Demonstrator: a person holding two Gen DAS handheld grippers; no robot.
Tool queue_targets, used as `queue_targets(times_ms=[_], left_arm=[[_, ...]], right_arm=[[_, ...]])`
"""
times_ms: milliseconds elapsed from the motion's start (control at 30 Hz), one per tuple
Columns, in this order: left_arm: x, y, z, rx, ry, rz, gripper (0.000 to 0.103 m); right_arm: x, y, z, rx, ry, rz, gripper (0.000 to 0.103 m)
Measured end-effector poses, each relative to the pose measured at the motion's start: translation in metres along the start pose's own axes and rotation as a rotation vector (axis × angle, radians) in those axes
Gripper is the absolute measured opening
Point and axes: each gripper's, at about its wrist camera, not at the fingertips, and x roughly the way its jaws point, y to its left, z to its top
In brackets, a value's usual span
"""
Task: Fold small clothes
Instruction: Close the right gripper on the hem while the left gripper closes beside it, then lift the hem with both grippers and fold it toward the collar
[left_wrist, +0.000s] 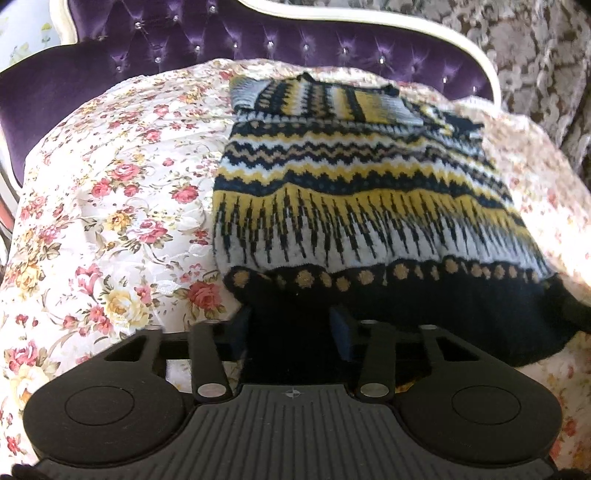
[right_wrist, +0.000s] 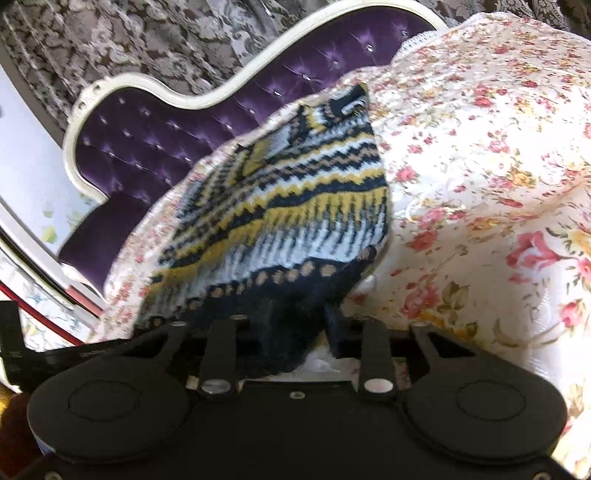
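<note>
A small knitted sweater (left_wrist: 354, 192) with navy, yellow, white and tan zigzag bands lies on a floral bedspread (left_wrist: 110, 192). Its black hem is nearest me, and a sleeve is folded across its far end. My left gripper (left_wrist: 291, 325) has its fingers spread around the left part of the black hem, with cloth lying between them. In the right wrist view the sweater (right_wrist: 295, 206) shows tilted. My right gripper (right_wrist: 299, 325) has its fingers spread around the hem's right corner, with dark cloth between them.
A purple tufted headboard (left_wrist: 258, 40) with a cream frame stands behind the sweater; it also shows in the right wrist view (right_wrist: 166, 140). Patterned grey curtains (left_wrist: 535, 48) hang behind it. The floral bedspread (right_wrist: 480, 184) spreads to both sides of the sweater.
</note>
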Motion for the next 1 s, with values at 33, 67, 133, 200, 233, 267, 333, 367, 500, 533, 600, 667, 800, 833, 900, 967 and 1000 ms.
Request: queue_targets(times_ms=[33, 67, 133, 200, 233, 267, 333, 367, 500, 533, 600, 667, 800, 833, 900, 967, 1000], left_arm=[[-0.003, 0.006, -0.001, -0.021, -0.016, -0.028, 0.024], [-0.005, 0.012, -0.003, -0.054, -0.028, -0.061, 0.02], [-0.008, 0.027, -0.006, -0.124, -0.031, -0.101, 0.015], [-0.01, 0.037, -0.01, -0.158, -0.034, -0.129, 0.015], [-0.011, 0.04, -0.012, -0.167, -0.032, -0.14, 0.015], [-0.012, 0.043, -0.014, -0.177, -0.031, -0.144, 0.015], [-0.013, 0.042, -0.014, -0.174, -0.028, -0.145, 0.015], [-0.012, 0.041, -0.013, -0.166, -0.028, -0.14, 0.015], [-0.007, 0.035, -0.009, -0.144, -0.019, -0.133, 0.023], [-0.005, 0.033, -0.008, -0.137, -0.017, -0.138, 0.025], [-0.002, 0.029, -0.005, -0.109, -0.007, -0.143, 0.037], [0.0, 0.022, -0.002, -0.076, -0.001, -0.135, 0.041], [0.0, 0.018, -0.001, -0.058, -0.014, -0.126, 0.014], [0.0, 0.022, -0.001, -0.078, -0.015, -0.139, 0.01], [-0.004, 0.031, -0.001, -0.119, -0.039, -0.174, 0.008], [-0.013, 0.038, 0.001, -0.139, -0.074, -0.195, 0.008], [-0.018, 0.04, 0.004, -0.141, -0.09, -0.202, 0.008]], right_arm=[[0.0, 0.001, 0.0, -0.002, -0.001, 0.001, 0.015], [0.0, 0.001, 0.0, -0.005, -0.002, 0.003, 0.015], [-0.001, 0.0, 0.0, 0.006, -0.008, 0.021, 0.015], [-0.001, -0.003, -0.001, 0.028, -0.006, 0.044, 0.015], [0.0, -0.004, 0.0, 0.034, -0.002, 0.047, 0.015], [0.001, -0.005, -0.001, 0.038, 0.002, 0.047, 0.016], [0.003, -0.006, -0.001, 0.048, 0.011, 0.055, 0.017], [0.004, -0.007, -0.002, 0.054, 0.017, 0.064, 0.017], [0.007, -0.007, -0.002, 0.066, 0.031, 0.081, 0.024], [0.008, -0.007, -0.002, 0.069, 0.033, 0.083, 0.031], [0.009, -0.007, -0.003, 0.074, 0.036, 0.082, 0.049], [0.011, -0.006, -0.003, 0.07, 0.047, 0.078, 0.057], [0.012, -0.005, -0.003, 0.052, 0.05, 0.065, 0.055], [0.011, -0.005, -0.003, 0.047, 0.044, 0.052, 0.04], [0.009, -0.005, -0.003, 0.03, 0.034, 0.038, 0.012], [0.003, -0.005, 0.0, 0.028, 0.011, 0.054, 0.012], [0.0, -0.004, 0.003, 0.02, 0.001, 0.066, 0.012]])
